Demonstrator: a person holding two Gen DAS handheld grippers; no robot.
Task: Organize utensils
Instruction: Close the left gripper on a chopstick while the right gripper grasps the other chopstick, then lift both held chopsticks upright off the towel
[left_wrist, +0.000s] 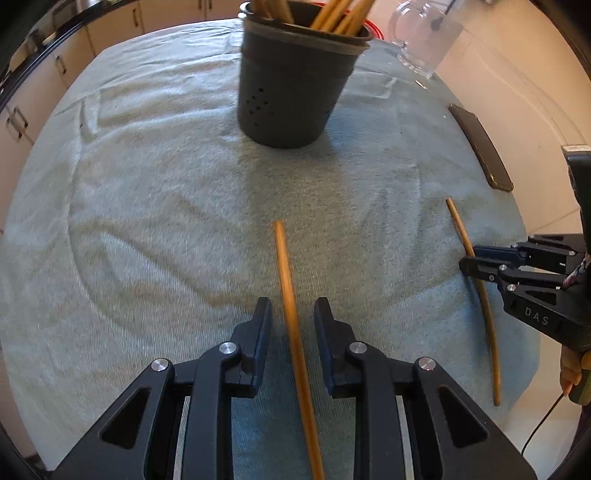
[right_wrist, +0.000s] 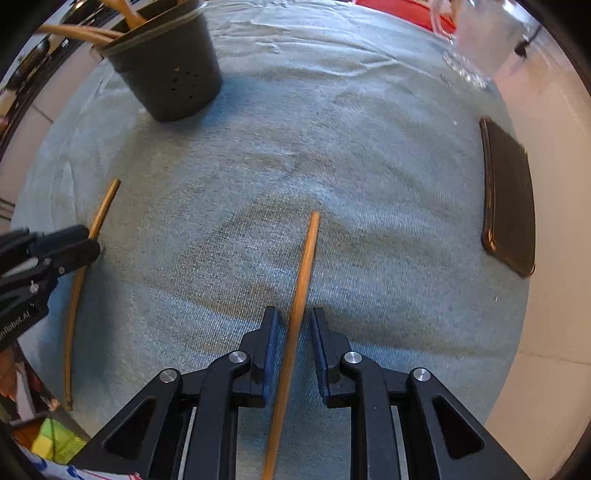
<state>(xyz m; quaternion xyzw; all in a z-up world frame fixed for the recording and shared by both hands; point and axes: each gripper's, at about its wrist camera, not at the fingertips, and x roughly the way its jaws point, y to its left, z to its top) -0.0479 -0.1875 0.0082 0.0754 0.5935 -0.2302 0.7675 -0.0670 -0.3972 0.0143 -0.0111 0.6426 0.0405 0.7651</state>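
Jaws of the left gripper (left_wrist: 291, 306) stand apart astride a chopstick (left_wrist: 283, 258) without pressing it. The right gripper (right_wrist: 293, 314) straddles a second chopstick (right_wrist: 308, 251), slim gaps showing either side. Both sticks lie flat on a pale green towel (left_wrist: 147, 184). Farther back stands a dark pot (left_wrist: 295, 92) holding more chopsticks (left_wrist: 343, 16), then a glass mug (left_wrist: 424, 37), and a dark phone (right_wrist: 511, 199) lies by the towel's right edge.

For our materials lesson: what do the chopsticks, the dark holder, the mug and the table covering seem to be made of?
Chopsticks: likely bamboo or wood; tan, matte, thin sticks.
Holder: probably plastic; dark grey, dull, with small drain holes.
Mug: glass, it seems; clear, with a handle and thick base.
Covering: cloth, perhaps towelling; pale blue-green, ribbed, wrinkled.
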